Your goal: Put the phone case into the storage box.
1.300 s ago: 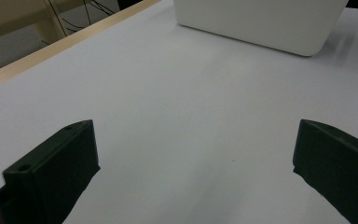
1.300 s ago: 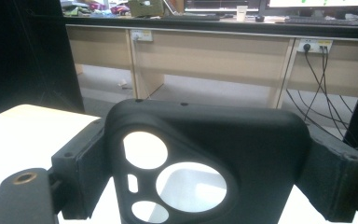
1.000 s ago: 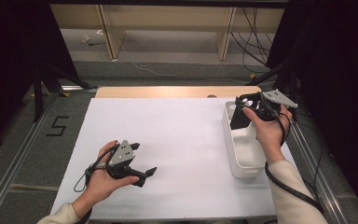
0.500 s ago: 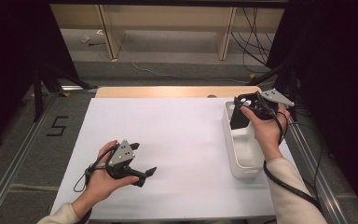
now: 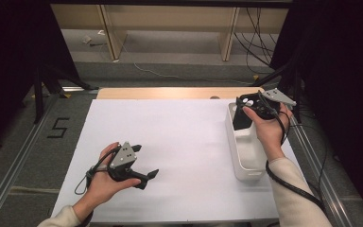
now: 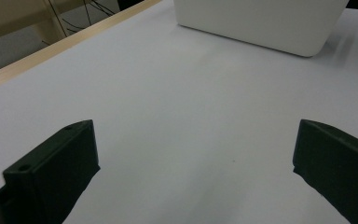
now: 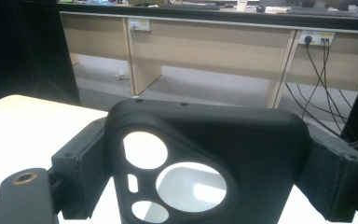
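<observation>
The white bin (image 5: 246,156) stands on the right side of the white table sheet (image 5: 179,137), its long side running away from the person, and serves as the landmark here. Over the bin's far end, the right gripper (image 5: 246,108) holds a black plastic part (image 5: 242,116) upright, the part's lower edge down near the bin's far wall. In the right gripper view the black plastic part (image 7: 205,154) sits squarely between the two jaws, which press on its left and right flanks; they stand wide because the part is wide. The part is a rounded plate with three cut-outs and a small slot, and through its holes the pale inside of the bin (image 7: 191,184) shows below.

Well to the left of the bin and nearer the person, the left gripper (image 5: 146,177) rests low over the sheet, pointing toward the bin. In the left gripper view its jaws stand far apart with bare sheet (image 6: 186,121) between them and nothing held; the bin's rounded wall (image 6: 261,23) shows ahead.

Farther left of the bin, beyond the sheet's edge, a black figure "5" (image 5: 58,127) is marked on the grey surface. No brand or label can be read on the part, the bin or the grippers. Behind the bin's far end runs the table's wooden edge (image 5: 170,92).
</observation>
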A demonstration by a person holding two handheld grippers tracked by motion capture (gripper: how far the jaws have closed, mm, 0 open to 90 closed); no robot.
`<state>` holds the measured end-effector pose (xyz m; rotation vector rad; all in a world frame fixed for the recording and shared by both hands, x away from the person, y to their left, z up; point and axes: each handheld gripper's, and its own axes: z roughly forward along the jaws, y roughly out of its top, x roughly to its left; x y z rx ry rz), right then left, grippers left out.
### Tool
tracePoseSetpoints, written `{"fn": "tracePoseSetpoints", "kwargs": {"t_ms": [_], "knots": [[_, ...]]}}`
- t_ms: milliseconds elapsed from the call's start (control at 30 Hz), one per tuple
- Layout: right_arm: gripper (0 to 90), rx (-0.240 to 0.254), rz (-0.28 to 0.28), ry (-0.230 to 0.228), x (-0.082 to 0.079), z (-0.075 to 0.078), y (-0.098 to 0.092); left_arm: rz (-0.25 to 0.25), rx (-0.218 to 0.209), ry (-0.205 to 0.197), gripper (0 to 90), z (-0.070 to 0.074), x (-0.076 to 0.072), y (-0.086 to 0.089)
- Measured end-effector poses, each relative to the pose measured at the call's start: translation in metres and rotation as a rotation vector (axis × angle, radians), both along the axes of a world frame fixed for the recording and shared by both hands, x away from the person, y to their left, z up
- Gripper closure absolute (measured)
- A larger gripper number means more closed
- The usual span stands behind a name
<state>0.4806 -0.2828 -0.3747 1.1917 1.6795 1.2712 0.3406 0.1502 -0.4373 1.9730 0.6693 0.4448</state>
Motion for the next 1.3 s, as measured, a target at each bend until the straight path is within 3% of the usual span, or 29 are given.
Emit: {"fn": "tracePoseSetpoints", "kwargs": {"t_ms": [1300], "knots": [[15.4,-0.022,-0.006,0.017,0.014,-0.001,0.0,-0.001,0.001,-0.001,0.0,0.0,0.0,0.0]]}}
